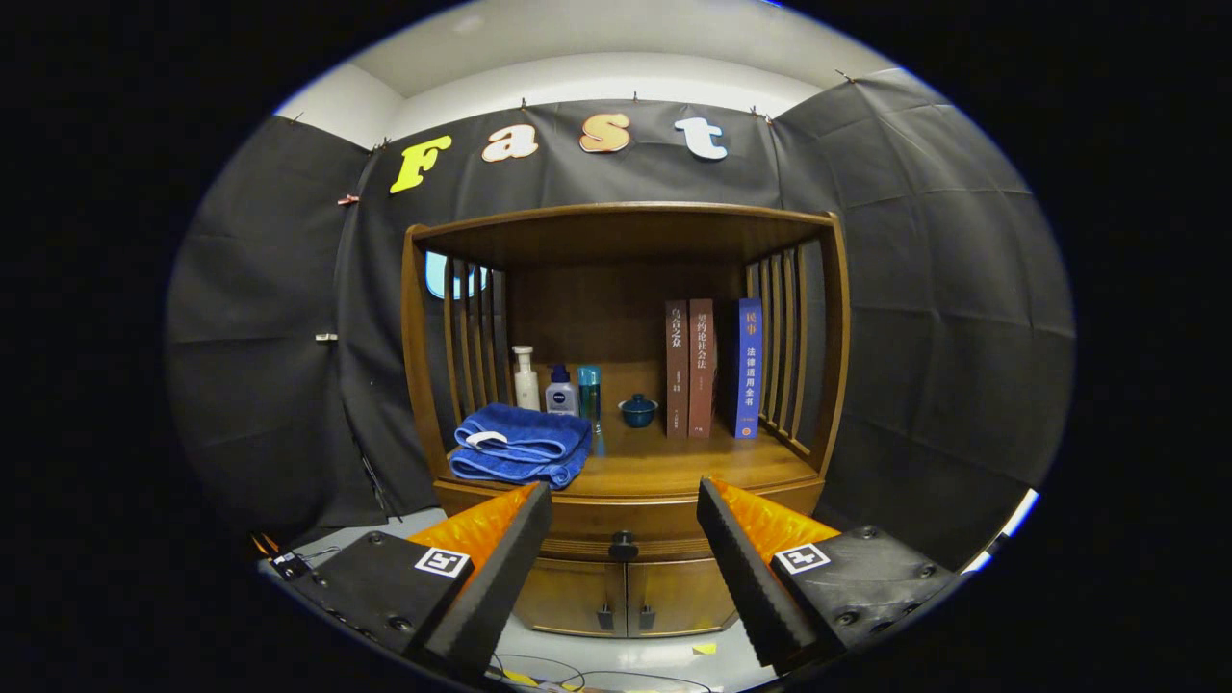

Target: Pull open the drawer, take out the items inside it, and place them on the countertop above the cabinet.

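A wooden cabinet (626, 462) stands straight ahead against the black cloth wall. Its drawer (626, 525) is closed, and the dark round knob (623, 547) sits centred between my fingers, a little beyond their tips. My gripper (624, 496) is open with nothing between the fingers. The countertop (674, 467) above the drawer is a shelf under a wooden canopy. The drawer's contents are hidden.
A folded blue towel (520, 445) lies on the countertop's left front. Behind it stand three bottles (558, 387) and a small blue lidded cup (637, 410). Three upright books (712, 368) fill the right back. Two lower doors (626, 597) sit under the drawer.
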